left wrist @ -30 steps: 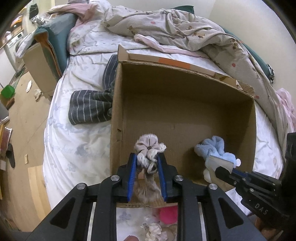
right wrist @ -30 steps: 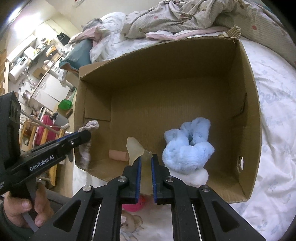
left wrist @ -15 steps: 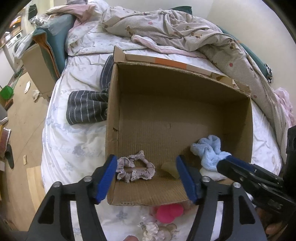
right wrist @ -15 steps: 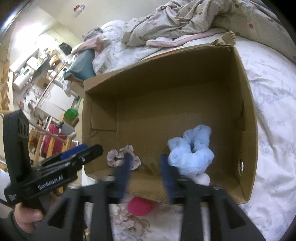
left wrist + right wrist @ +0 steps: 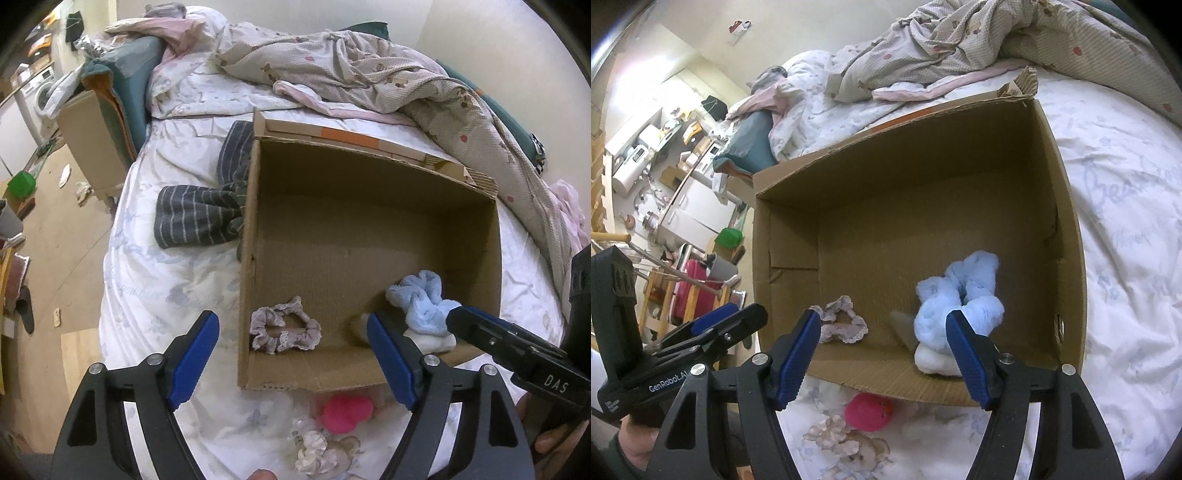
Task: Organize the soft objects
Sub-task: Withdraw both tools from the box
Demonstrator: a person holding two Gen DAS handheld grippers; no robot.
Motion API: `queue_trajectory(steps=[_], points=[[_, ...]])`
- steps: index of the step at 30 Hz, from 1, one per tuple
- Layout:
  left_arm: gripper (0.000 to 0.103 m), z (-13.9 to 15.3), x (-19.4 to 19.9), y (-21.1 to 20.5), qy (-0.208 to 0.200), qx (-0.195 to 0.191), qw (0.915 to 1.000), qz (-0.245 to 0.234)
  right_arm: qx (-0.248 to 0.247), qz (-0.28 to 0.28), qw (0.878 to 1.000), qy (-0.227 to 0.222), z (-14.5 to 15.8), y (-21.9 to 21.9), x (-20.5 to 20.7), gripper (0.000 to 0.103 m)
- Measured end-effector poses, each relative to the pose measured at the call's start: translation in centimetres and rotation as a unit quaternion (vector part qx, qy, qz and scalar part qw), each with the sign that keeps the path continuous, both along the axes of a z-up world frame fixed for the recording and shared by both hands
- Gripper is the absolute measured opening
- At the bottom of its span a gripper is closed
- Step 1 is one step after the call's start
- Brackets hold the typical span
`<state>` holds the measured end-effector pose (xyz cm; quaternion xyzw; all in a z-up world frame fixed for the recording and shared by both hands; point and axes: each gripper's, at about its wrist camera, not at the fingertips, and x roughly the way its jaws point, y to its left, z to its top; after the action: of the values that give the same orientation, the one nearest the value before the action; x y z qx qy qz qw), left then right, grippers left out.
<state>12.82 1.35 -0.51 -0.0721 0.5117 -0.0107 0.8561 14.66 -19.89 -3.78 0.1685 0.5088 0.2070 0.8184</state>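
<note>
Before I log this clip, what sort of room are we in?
Most likely a lived-in bedroom: a bed with a white floral sheet, a rumpled beige patterned quilt, and an open brown cardboard box on the mattress. A white washing machine stands beyond.

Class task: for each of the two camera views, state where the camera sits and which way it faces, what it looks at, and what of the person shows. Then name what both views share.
Left wrist view: sits on the left tongs, facing down over the near edge of the cardboard box; a fingertip shows at the bottom edge.
Right wrist view: sits on the right tongs, facing down into the same box; the left hand shows.
Shared: the box, lilac scrunchie, blue scrunchie, pink ball.
</note>
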Motion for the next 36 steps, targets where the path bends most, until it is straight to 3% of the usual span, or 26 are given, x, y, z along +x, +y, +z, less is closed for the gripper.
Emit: queue_trajectory(steps=[11, 17, 32, 36], points=[[0.081, 0.7, -1.9, 1.0, -0.001, 0.005, 0.9999, 0.01, 0.007, -0.004, 1.0, -0.002, 1.2, -0.5, -1.6, 0.074], [0.081, 0.8, -2.8, 0.9, 0.0, 0.015, 0.9999, -0.001, -0.05, -0.013, 0.999, -0.012, 1.9, -0.5, -3.3, 0.074], [0.081, 0.7, -5.7, 1.0, 0.009, 0.023, 0.9997, 0.009, -0.053, -0.026, 0.998, 0.019, 1.1, -1.2, -6.4, 0.074], [0.081, 0.1, -6.6, 1.7, 0.024, 0.005, 0.9994, 0.025, -0.05, -0.027, 0.998, 0.039, 0.2, -1.4, -7.3, 0.074]])
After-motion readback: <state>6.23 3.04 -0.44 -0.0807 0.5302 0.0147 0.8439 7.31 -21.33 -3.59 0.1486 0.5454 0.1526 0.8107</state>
